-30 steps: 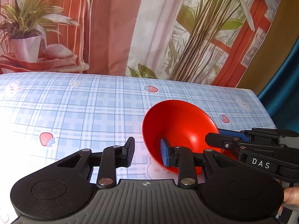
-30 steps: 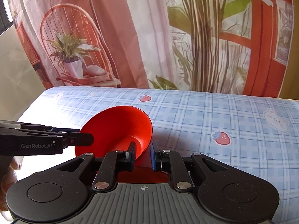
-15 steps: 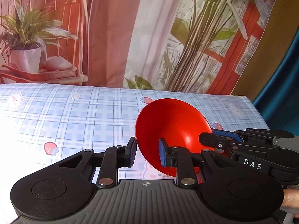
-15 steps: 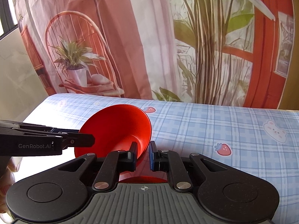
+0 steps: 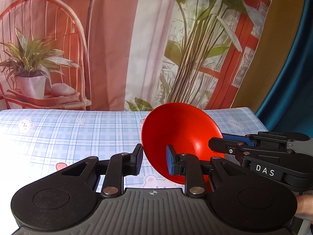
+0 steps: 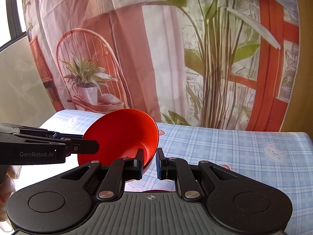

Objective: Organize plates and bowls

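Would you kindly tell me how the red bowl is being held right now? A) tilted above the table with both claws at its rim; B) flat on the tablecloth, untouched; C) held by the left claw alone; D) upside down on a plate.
A: the red bowl is tilted above the tablecloth, the left claw and right claw each straddling its rim.

One glossy red plastic bowl (image 5: 182,135) is in view. Two sets of black two-finger tongs show: the left tongs (image 5: 154,161) and the right tongs (image 6: 149,163). One desk under a blue checked cloth (image 5: 78,135) shows.
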`<state>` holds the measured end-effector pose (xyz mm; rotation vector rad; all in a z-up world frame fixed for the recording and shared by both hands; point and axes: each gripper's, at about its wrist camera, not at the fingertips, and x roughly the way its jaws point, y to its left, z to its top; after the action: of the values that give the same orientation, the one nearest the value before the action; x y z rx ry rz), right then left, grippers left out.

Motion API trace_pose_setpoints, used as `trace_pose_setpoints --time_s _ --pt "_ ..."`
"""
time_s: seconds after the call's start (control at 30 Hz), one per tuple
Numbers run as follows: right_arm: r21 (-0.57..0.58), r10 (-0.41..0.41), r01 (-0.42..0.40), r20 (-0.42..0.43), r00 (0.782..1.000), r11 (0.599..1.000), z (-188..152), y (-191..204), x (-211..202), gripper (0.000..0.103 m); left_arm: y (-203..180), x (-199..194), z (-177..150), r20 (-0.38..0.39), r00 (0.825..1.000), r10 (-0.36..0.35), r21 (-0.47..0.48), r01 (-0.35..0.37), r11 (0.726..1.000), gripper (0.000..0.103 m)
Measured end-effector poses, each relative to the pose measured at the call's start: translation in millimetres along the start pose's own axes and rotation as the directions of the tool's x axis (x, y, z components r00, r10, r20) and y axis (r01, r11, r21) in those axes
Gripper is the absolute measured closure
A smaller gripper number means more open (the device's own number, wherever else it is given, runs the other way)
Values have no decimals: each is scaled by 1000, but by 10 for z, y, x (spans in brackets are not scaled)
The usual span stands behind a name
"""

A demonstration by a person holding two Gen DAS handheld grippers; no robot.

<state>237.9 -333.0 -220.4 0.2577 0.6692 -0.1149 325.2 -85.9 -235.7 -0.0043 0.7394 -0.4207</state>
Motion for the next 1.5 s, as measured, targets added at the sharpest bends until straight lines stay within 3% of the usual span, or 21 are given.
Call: trace_pose_setpoints --time_s 0.27,0.63,1.5 --pt "10 -19 19 30 999 1000 -65 -69 -350 91 -246 -233 -81 14 1000 -19 41 19 999 76" --pt "30 -49 49 27 998 998 -315 -176 -640 91 -461 -289 -275 -26 999 -45 77 47 996 76" --pt "54 -76 79 -46 996 995 -750 -314 -678 91 -585 -144 -506 -124 990 -68 119 83 989 76"
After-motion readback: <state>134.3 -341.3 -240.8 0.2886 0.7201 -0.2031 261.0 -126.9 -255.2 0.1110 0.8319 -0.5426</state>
